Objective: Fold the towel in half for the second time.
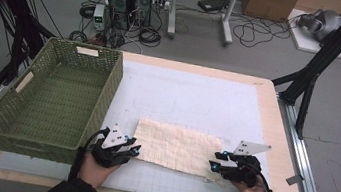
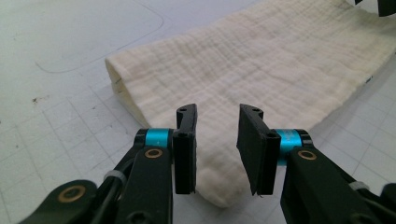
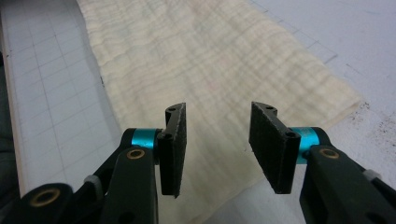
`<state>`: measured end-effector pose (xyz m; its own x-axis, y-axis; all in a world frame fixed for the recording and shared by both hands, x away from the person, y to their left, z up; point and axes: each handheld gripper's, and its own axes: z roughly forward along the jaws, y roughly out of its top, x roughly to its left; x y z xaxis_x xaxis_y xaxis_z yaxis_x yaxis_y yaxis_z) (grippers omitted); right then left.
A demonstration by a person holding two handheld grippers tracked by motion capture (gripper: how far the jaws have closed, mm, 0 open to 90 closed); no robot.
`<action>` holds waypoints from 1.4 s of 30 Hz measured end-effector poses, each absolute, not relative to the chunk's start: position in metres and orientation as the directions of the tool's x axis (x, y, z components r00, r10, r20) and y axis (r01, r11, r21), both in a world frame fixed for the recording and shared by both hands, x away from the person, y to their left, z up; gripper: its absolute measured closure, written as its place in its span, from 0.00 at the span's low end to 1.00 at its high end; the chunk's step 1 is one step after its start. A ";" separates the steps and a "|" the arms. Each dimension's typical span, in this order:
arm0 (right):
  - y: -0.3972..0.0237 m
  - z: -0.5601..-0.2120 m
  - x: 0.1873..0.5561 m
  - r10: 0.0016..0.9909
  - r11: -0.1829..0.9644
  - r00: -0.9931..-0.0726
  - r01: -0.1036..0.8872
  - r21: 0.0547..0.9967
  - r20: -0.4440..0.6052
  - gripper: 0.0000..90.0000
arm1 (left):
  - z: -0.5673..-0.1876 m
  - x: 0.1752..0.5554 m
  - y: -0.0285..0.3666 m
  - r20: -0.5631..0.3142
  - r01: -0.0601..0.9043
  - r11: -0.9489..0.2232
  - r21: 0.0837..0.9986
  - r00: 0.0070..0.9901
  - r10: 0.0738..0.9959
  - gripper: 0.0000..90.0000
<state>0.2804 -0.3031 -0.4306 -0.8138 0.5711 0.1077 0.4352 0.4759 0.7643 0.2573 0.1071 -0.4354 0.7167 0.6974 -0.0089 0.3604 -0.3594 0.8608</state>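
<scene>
Lying flat on the grid mat, the folded cream cloth runs its long axis straight from your left gripper to your right gripper — one near corner sits between each pair of jaws. Both stand partly apart, pinching nothing; neither hand is nearer.

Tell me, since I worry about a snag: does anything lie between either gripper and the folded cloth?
Nothing visible does. The left gripper and right gripper stand open over the near corners of the cloth, nothing between.
</scene>
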 end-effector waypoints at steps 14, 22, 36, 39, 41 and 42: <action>-0.303 -0.423 0.298 0.584 0.466 -0.801 0.462 0.754 0.129 0.68 | -0.425 0.269 0.098 -0.035 0.367 -0.312 0.876 0.693 0.720 0.80; -0.306 -0.418 0.323 0.626 0.451 -0.768 0.496 0.742 0.134 0.72 | -0.422 0.308 0.076 -0.076 0.430 -0.274 0.860 0.639 0.765 0.86; -0.302 -0.435 0.350 0.664 0.467 -0.734 0.559 0.685 0.146 0.82 | -0.438 0.352 0.070 -0.055 0.575 -0.287 0.766 0.503 0.862 0.90; -0.303 -0.435 0.350 0.670 0.466 -0.729 0.564 0.682 0.144 0.82 | -0.440 0.354 0.070 -0.036 0.579 -0.303 0.757 0.500 0.865 0.89; -0.303 -0.436 0.350 0.677 0.465 -0.722 0.569 0.678 0.142 0.82 | -0.442 0.354 0.069 -0.017 0.574 -0.322 0.753 0.506 0.862 0.90; -0.303 -0.436 0.350 0.677 0.466 -0.722 0.568 0.678 0.139 0.82 | -0.442 0.354 0.069 -0.007 0.571 -0.332 0.751 0.509 0.861 0.90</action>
